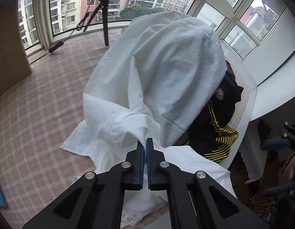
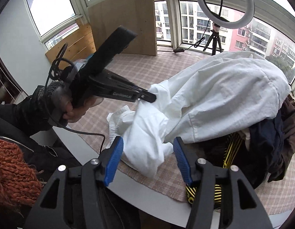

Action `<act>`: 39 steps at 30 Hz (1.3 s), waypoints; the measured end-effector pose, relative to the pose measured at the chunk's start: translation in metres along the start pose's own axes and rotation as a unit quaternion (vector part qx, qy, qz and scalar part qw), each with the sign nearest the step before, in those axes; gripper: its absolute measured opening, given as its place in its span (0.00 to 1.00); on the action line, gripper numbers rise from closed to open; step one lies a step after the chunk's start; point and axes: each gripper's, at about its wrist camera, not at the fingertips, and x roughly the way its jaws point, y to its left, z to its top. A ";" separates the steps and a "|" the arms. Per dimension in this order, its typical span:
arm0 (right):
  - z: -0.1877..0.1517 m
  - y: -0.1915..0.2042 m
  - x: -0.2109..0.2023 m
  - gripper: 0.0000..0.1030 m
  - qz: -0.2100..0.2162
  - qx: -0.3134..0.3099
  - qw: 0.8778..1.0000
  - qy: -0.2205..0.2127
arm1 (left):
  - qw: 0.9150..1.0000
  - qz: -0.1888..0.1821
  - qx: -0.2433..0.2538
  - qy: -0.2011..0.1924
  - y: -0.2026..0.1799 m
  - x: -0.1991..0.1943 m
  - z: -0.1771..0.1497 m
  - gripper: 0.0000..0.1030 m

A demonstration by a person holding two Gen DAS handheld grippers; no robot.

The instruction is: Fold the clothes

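Left wrist view only: left gripper (image 1: pixel 145 143) close up, blue-padded jaws pressed together on a fold of the white shirt (image 1: pixel 157 72). The right gripper (image 1: pixel 277 143) shows there only as a blurry bit at the far right edge. Right wrist view only: the person's hand (image 2: pixel 75 112) gripping the left gripper's handle, dark sleeve (image 2: pixel 23 114), orange knit scarf (image 2: pixel 12 171) near left, ring light (image 2: pixel 226 3) on a tripod far by the windows, wooden board (image 2: pixel 126 21) leaning far left.

White shirt: thin, wrinkled woven cotton, visible seams, billowing in a raised dome, lower part bunched on the table. It drapes over a pile of dark clothes (image 2: pixel 277 139) at right; a black-and-yellow striped garment (image 2: pixel 229 152) pokes out beneath. Table is covered by a pink-beige plaid cloth (image 2: pixel 151 70), with a curved white table edge (image 2: pixel 147 194) near.

Right gripper (image 2: pixel 149 156): jaws spread wide, ribbed blue pads, a hanging white shirt corner sits between them; contact with the pads cannot be told. Left gripper (image 2: pixel 154 97) in this view: black tip buried in the shirt fabric, pinching it.
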 end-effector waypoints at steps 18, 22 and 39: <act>0.063 -0.238 0.059 0.56 -0.177 0.315 0.932 0.005 | 0.961 0.083 -0.247 -0.088 0.202 -0.103 -0.098 0.01; 0.070 -0.249 0.060 0.56 -0.135 0.334 0.932 -0.031 | 0.960 0.074 -0.249 -0.103 0.201 -0.108 -0.087 0.01; 0.137 -0.184 -0.022 0.03 -0.064 0.255 0.949 -0.172 | 0.959 0.109 -0.201 -0.169 0.225 -0.186 -0.038 0.01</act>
